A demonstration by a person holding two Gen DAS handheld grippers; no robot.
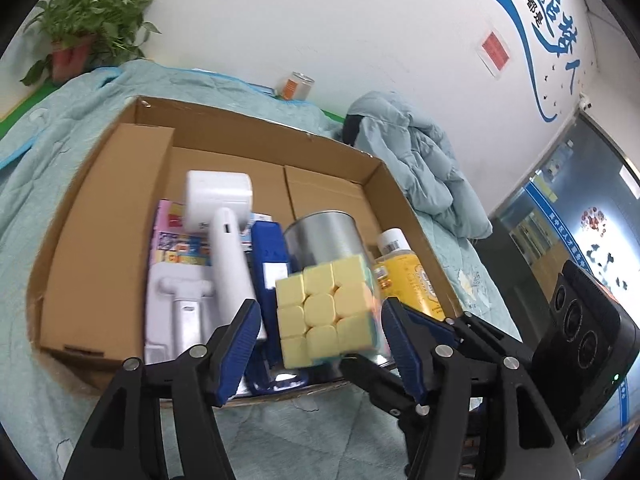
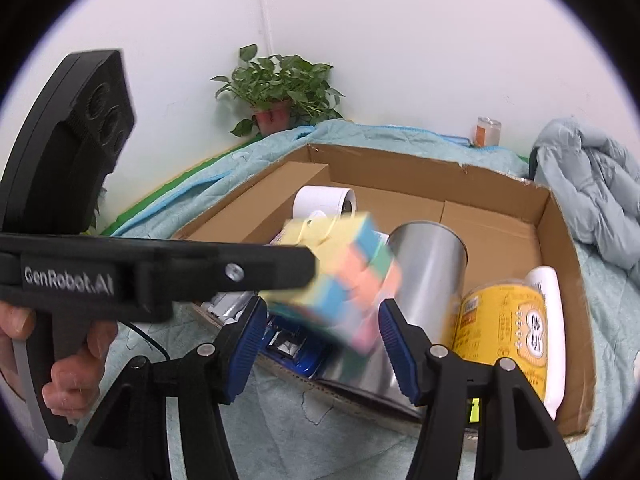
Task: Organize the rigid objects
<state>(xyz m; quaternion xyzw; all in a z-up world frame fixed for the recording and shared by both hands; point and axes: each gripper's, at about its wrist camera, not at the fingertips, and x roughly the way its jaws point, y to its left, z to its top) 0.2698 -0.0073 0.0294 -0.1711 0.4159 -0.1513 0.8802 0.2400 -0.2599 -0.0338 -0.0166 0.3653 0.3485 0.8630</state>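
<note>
Left gripper (image 1: pixel 320 304): jaws apart, blue pads either side of the pastel yellow-faced puzzle cube (image 1: pixel 328 312), a gap showing on both sides. Right gripper (image 2: pixel 322 306): jaws also apart, cube between them in the right wrist view but motion-blurred; cannot tell whether the pads touch it. A hand (image 2: pixel 72 360) grips the left tool's handle.

- Pale teal quilted cover (image 1: pixel 48 152) under everything.
- Open brown cardboard box (image 1: pixel 100 220) on the cover, flaps folded inward.
- Crumpled light-blue padded jacket (image 1: pixel 420 160) beside the box's far right corner.
- Green potted plant (image 1: pixel 92 20) against the wall.
- In the box: white handheld appliance (image 1: pixel 220 200), upright bare metal tin (image 1: pixel 324 232), yellow bottle with white cap (image 1: pixel 408 280) lying at the right wall.
- Cube: above the box's near edge, in front of the tin.
</note>
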